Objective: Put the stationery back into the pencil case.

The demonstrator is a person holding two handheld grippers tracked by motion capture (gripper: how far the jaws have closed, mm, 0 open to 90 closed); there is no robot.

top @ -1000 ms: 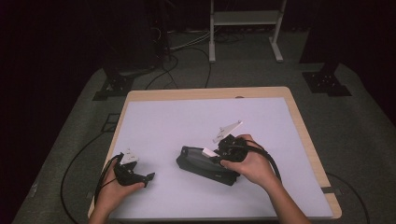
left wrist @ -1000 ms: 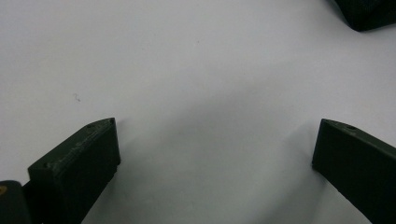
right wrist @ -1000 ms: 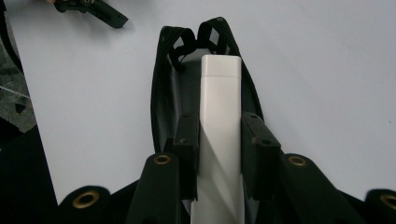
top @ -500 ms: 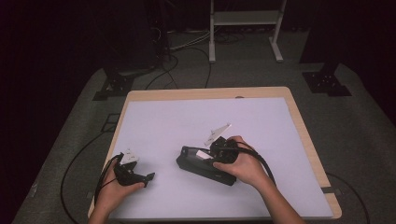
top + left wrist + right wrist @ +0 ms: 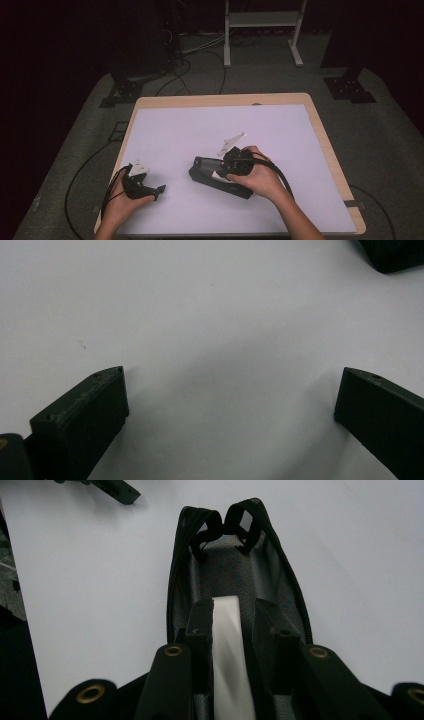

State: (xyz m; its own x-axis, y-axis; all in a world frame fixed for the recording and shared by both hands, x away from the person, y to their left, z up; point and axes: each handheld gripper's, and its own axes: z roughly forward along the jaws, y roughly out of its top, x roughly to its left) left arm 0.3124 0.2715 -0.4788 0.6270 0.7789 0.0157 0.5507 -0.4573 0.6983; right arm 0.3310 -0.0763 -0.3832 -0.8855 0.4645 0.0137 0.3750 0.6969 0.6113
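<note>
Left hand (image 5: 120, 205), near the counter's front left corner: rests on the white sheet and grips the left hand-held gripper (image 5: 159, 189). In the left gripper view (image 5: 227, 395) its two black jaws stand wide apart, nothing between them, bare white sheet beneath. A black cable (image 5: 107, 192) loops from it beside the wrist.

Counter (image 5: 320, 130): light wooden top, edge showing around a large white sheet (image 5: 200, 130) that covers nearly all of it.

Black pouch (image 5: 212, 172), zippered, soft-sided: lies on the white sheet, right of the left hand-held gripper and well apart from it, towards the front middle of the counter. In the right gripper view (image 5: 235, 565) its zip is undone and the mouth gapes, grey lining showing, two black pull loops at the far end.

White flat piece (image 5: 227, 645), narrow and long: held edge-on inside the open mouth of the pouch.

Right hand-held gripper (image 5: 231, 165): its jaws reach into the pouch opening and are drawn in narrow, clamped on the white flat piece from both sides, as the right gripper view (image 5: 232, 625) shows. A grey three-cornered plate (image 5: 231, 144) sticks up from its top.

Right hand (image 5: 262, 177): wrapped around that hand-held gripper, over the right end of the pouch, black cable (image 5: 280, 172) arching across the wrist.
</note>
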